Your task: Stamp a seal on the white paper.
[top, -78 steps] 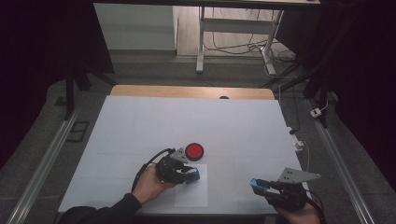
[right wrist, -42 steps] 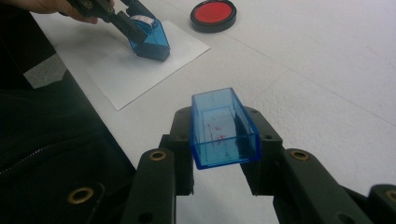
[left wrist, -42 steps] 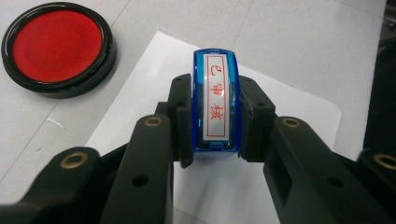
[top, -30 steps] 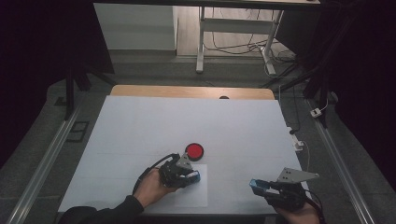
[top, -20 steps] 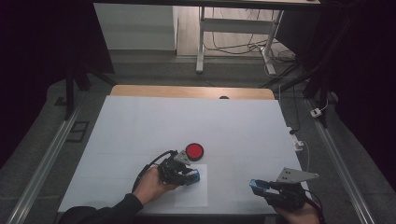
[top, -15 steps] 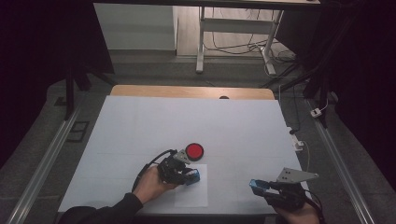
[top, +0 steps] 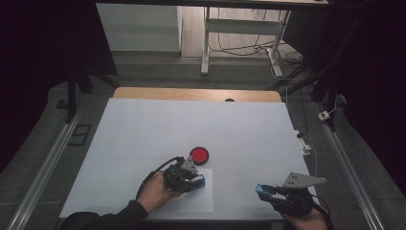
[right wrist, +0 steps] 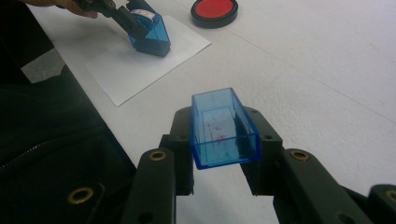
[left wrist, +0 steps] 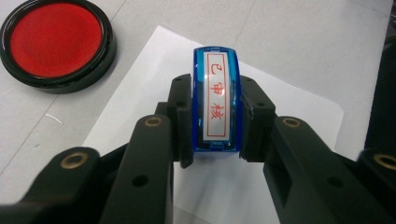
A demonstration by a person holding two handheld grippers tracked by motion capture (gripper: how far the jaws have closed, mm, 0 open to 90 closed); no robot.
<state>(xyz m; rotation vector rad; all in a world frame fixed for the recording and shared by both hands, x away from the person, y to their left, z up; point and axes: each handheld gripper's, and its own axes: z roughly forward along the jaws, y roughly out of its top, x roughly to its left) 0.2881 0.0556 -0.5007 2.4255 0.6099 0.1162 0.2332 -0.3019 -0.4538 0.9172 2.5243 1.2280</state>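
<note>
My left gripper (left wrist: pixel 215 119) is shut on a blue stamp (left wrist: pixel 215 98) whose top label bears red characters. The stamp's base rests on a white paper sheet (left wrist: pixel 289 93); from above, the stamp (top: pixel 201 181) stands on the sheet (top: pixel 197 201) in the left gripper (top: pixel 194 179). A round red ink pad (top: pixel 199 155) in a black case lies just beyond the sheet, and the same ink pad (left wrist: pixel 56 42) sits at upper left in the left gripper view. My right gripper (right wrist: pixel 218 140) is shut on the stamp's clear blue cap (right wrist: pixel 223 128), held above the table near its front right edge (top: pixel 262 190).
The white table top (top: pixel 191 124) stretches away beyond the ink pad. A metal desk frame (top: pixel 239 28) and cables stand on the floor behind. Rails run along both sides of the table.
The left gripper with the stamp shifted slightly on the sheet about a second ago and came back; the right gripper kept still.
</note>
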